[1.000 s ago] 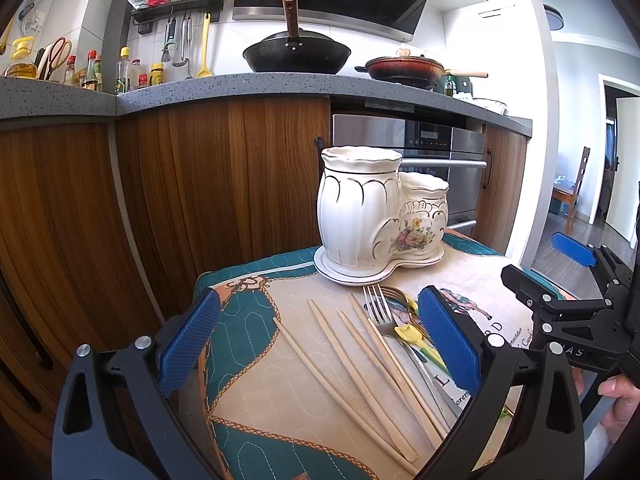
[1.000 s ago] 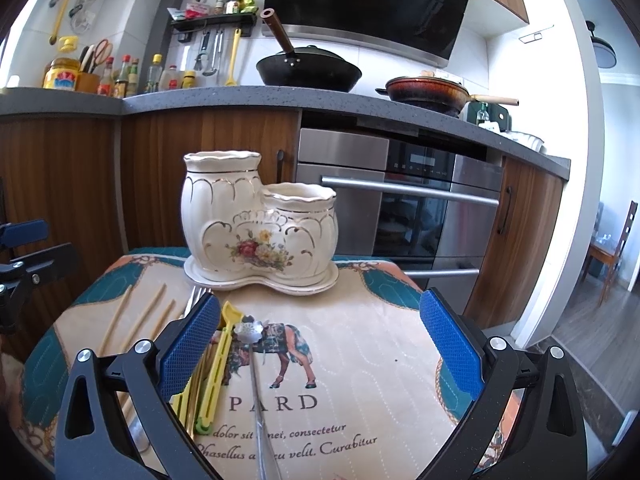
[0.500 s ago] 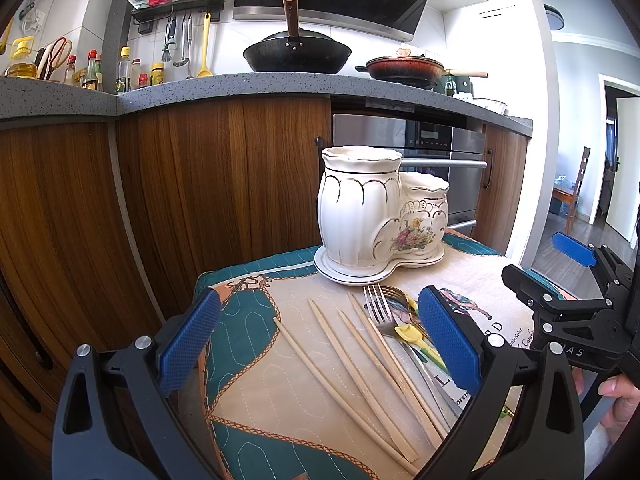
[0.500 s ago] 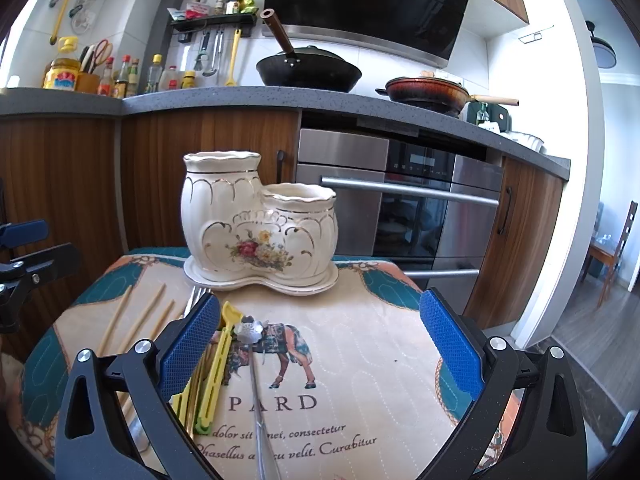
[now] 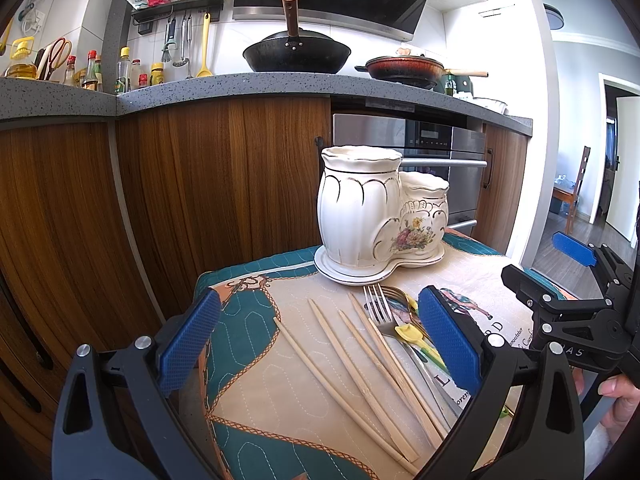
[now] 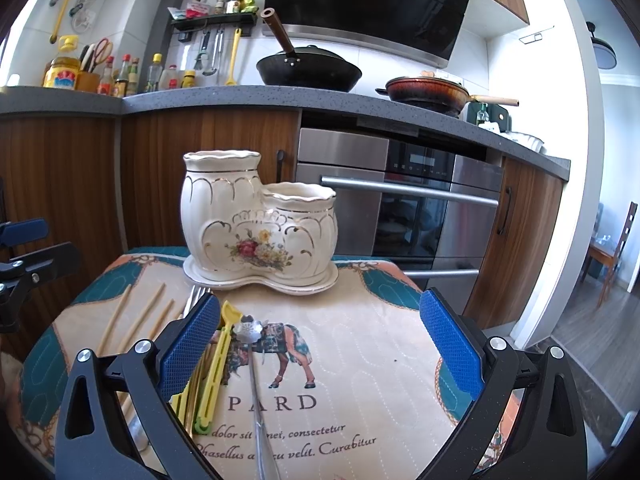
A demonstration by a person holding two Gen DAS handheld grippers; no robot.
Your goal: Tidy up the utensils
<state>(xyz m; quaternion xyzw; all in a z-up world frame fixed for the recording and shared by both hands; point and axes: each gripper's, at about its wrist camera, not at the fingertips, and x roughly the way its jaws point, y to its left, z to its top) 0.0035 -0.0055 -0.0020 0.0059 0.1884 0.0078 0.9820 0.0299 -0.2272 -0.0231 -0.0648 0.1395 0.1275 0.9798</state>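
A white ceramic two-cup utensil holder (image 5: 372,216) (image 6: 256,224) with a flower print stands on its saucer at the far side of a quilted mat. Several wooden chopsticks (image 5: 352,372) (image 6: 136,324), a metal fork (image 5: 380,312), a yellow plastic utensil (image 5: 412,336) (image 6: 218,364) and a thin metal spoon with a flower-shaped end (image 6: 252,344) lie on the mat before it. My left gripper (image 5: 316,344) is open and empty above the chopsticks. My right gripper (image 6: 316,348) is open and empty above the mat, with the yellow utensil by its left finger.
The mat (image 6: 360,384) covers a small table in front of wooden kitchen cabinets (image 5: 180,184) and a steel oven (image 6: 400,208). A black wok (image 6: 308,70) and a red pan (image 6: 428,90) sit on the counter above. The right gripper's body (image 5: 576,312) shows in the left view.
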